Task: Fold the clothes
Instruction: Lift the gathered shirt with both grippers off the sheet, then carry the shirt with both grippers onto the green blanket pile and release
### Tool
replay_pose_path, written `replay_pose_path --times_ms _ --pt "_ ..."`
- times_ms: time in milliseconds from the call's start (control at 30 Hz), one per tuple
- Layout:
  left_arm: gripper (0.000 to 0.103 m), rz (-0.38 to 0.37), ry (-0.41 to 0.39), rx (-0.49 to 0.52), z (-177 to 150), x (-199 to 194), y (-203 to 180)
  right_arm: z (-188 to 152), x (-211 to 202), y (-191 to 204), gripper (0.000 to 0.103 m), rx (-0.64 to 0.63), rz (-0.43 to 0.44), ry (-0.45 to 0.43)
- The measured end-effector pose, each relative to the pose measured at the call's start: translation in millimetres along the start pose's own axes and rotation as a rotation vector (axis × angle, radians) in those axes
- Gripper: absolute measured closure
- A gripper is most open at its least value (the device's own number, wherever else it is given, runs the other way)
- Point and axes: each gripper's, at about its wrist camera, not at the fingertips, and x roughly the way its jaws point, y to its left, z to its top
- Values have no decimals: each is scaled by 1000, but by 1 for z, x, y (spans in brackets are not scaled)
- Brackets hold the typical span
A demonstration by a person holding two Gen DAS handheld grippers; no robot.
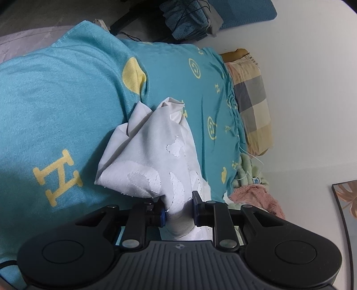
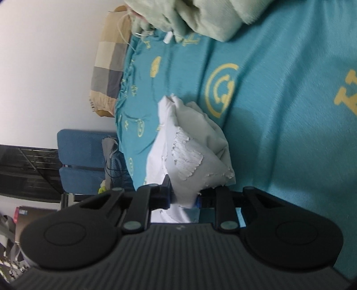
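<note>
The white garment [image 1: 154,160] bunches up, hiding its shape and, perhaps, inner folds. The right wrist view blurs the green blanket [image 2: 200,15], cut off above.

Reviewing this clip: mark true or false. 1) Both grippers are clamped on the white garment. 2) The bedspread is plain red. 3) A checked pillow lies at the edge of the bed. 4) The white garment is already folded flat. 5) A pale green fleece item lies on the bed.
1) True: the left gripper and the right gripper each have their jaws closed on the white garment.
2) False: the bedspread is teal with yellow letters and faces.
3) True: the checked pillow lies beside the wall.
4) False: it is bunched and held up off the bed.
5) True: the green fleece lies near the bed's edge.
</note>
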Motion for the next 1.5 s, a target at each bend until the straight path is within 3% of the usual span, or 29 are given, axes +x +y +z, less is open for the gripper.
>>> replay_pose_path --times_ms 200,367,567,733,900,1033,1133,1333,1500 --pt "81 -25 73 0 -4 -13 -37 22 -42 37 80 -45 68 -34" --pt "81 -65 119 65 -22 0 -117 66 -78 81 80 -71 123 -87" --pt "81 -133 206 192 -65 60 -256 169 -129 142 80 -125 147 -201" --pt "81 -247 297 289 -115 136 -382 273 -179 197 80 -234 187 -325" --pt "81 -367 384 334 -177 215 -465 350 -228 224 80 -360 199 -479" --pt "80 -382 421 442 -228 260 -480 377 -239 201 80 -389 141 -551" --pt "80 -350 457 527 -250 284 -450 383 -240 159 80 -357 64 -535" --pt "80 -233 536 646 -269 281 -363 344 -231 74 80 -334 -94 -395" --pt "80 -153 547 768 -282 262 -327 309 -240 42 80 -303 -133 -340"
